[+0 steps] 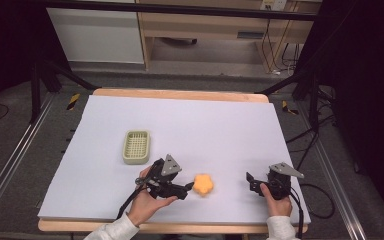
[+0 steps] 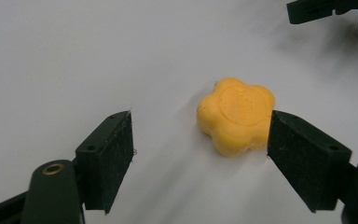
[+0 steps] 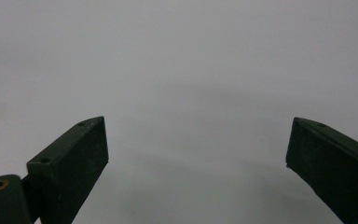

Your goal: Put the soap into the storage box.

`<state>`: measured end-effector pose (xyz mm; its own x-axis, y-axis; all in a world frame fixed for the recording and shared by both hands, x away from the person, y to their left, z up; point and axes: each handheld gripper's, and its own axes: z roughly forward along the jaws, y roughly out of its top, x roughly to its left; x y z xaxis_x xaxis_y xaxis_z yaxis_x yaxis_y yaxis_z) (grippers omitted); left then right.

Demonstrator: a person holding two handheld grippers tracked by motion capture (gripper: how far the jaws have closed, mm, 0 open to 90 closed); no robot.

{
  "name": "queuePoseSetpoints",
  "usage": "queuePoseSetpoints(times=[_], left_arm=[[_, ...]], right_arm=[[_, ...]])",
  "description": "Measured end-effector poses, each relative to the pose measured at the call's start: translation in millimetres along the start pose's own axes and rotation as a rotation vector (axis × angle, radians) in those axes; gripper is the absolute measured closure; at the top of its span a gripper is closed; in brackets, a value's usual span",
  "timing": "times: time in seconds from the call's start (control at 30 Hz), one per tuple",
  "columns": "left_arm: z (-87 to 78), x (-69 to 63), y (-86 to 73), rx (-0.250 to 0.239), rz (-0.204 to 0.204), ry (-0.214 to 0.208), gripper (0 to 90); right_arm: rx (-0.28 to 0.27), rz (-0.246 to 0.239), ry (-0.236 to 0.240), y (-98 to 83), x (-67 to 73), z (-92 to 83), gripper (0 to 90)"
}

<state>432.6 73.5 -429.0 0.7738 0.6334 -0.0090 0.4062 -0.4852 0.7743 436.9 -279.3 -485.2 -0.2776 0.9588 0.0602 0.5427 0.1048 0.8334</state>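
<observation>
An orange flower-shaped soap (image 1: 203,184) lies on the white sheet near the front of the table. My left gripper (image 1: 188,188) lies low just left of it, pointing right, jaws open. In the left gripper view the soap (image 2: 237,115) sits just ahead of the open left gripper (image 2: 201,135), close beside the right-hand pad (image 2: 303,156), with a wide gap to the other pad. My right gripper (image 1: 250,182) rests at the front right, pointing left toward the soap. In its own view the right gripper (image 3: 198,123) is open over bare sheet, nothing between its jaws.
A pale green slotted soap dish (image 1: 136,146) stands on the sheet, behind and left of my left hand. The white sheet (image 1: 190,125) covers the wooden table. The other gripper's jaw tip (image 2: 326,10) shows at the top right of the left gripper view.
</observation>
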Motion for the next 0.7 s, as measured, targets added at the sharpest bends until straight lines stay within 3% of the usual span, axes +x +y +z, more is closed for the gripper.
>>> queuePoseSetpoints(times=[0.7], left_arm=[[24.6, -14.1, 11.8, 0.045, 0.037, -0.028, 21.0]], right_arm=[[0.000, -0.009, -0.004, -0.1, -0.2, 0.9, 5.9]])
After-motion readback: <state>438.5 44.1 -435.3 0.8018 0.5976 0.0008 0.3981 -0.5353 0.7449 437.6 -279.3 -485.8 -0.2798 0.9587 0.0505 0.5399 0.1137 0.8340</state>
